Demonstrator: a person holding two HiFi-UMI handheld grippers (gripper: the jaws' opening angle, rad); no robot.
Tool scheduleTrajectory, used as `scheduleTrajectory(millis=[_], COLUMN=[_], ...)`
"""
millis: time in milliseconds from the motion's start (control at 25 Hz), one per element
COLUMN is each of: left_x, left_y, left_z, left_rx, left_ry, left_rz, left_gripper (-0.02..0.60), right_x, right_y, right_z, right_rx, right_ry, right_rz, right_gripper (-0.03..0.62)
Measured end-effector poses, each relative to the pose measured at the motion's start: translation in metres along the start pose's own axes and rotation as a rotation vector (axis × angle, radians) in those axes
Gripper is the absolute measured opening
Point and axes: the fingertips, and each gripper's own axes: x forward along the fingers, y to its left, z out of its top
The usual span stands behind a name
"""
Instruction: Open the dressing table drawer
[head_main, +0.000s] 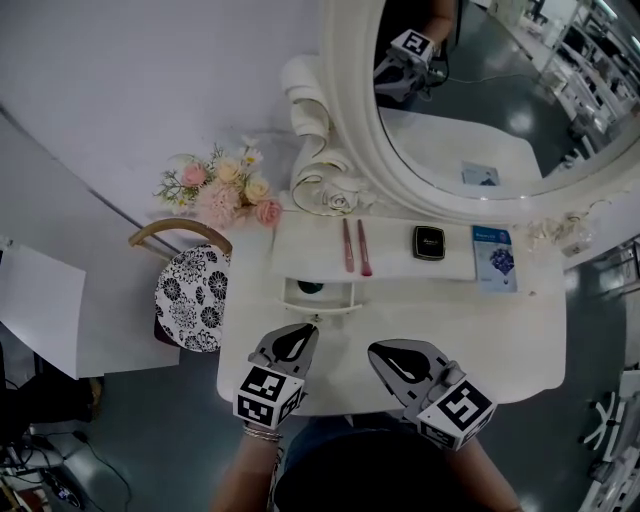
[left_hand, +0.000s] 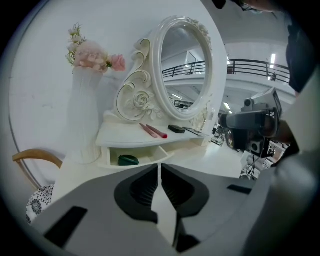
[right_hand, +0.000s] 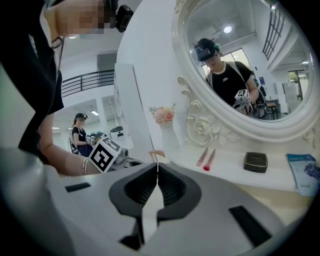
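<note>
The drawer (head_main: 318, 304) sits pulled out beneath the shelf at centre frame, one dark green item (head_main: 310, 287) lying inside it, so I'd call the opening done. The left claw (head_main: 303, 330) hangs just below the drawer front with its jaws drawn almost together on nothing. The right claw (head_main: 377, 351), lower centre, is pressed tight and empty too. Now the danger: the left claw is so near that a nudge forward could push the drawer back shut, and a further tug on so shallow a tray might bring it right out and spill the green item onto the worktop (head_main: 480, 340). A careless lift could also sweep the shelf. The count there: two pink sticks (head_main: 348, 245) side by side, one black compact (head_main: 429, 242), one blue packet (head_main: 494, 256). Add one oval mirror (head_main: 480, 100), one bouquet (head_main: 225, 190) at upper left and one patterned chair (head_main: 190, 297) at left.
</note>
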Motion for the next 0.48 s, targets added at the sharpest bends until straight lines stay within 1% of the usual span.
scheduleTrajectory(millis=[160, 480], left_x=[-0.005, -0.020], left_y=[-0.004, -0.014], left_z=[0.013, 0.051], left_rx=[0.013, 0.051], left_ry=[-0.027, -0.100], left_rz=[-0.005, -0.008], left_gripper=[0.028, 0.018], right_x=[-0.003, -0.010], right_y=[-0.006, -0.019], right_z=[0.003, 0.015], right_rx=[-0.013, -0.026], right_ry=[0.000, -0.022], right_rz=[-0.002, -0.001], right_gripper=[0.020, 0.020])
